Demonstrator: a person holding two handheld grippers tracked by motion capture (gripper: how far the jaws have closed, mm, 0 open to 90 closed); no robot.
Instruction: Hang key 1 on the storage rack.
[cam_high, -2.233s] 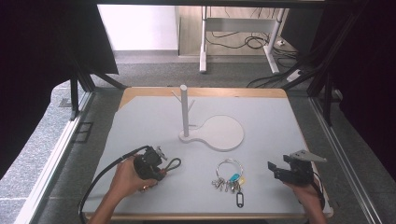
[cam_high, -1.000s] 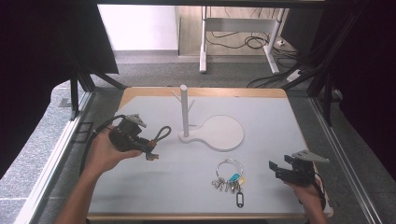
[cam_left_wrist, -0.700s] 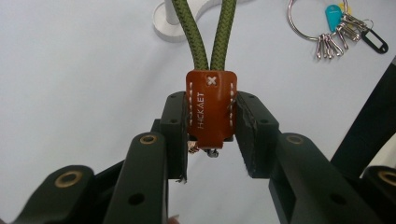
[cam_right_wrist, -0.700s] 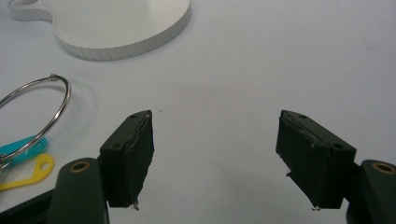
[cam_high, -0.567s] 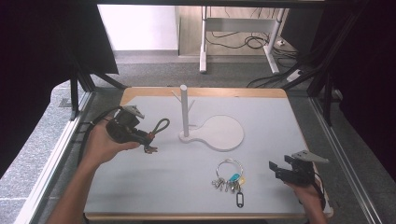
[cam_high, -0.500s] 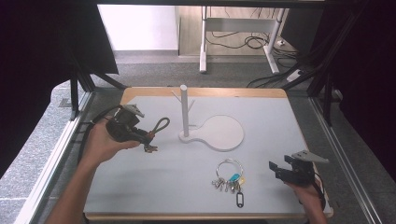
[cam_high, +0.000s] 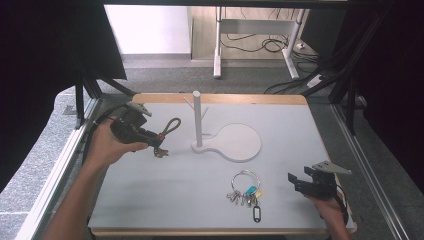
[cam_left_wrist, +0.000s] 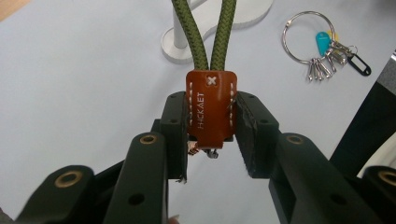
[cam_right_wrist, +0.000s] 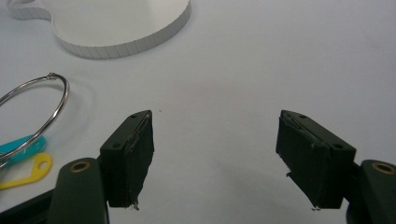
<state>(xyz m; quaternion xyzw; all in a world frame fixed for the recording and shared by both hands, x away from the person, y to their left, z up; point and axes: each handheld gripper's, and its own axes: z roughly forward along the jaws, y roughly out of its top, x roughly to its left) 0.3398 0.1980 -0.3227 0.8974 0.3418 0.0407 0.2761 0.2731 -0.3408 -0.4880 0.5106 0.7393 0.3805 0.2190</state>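
Note:
My left gripper is shut on the brown leather tab of a keychain with an olive-green rope loop. In the high view that left gripper hangs above the table's left side, and the rope loop points toward the white stand's post. Small keys dangle under the jaws. My right gripper stands open at the table's front right, nothing between its pads. A big key ring with several keys and tags lies left of it.
The white stand has a round flat base and short pegs near its top. The grey table top has a wooden edge. Black frame posts stand at both sides.
My left gripper lifted the rope keychain off the table's front left and carried it back and up to the left of the stand. The right gripper stayed still.

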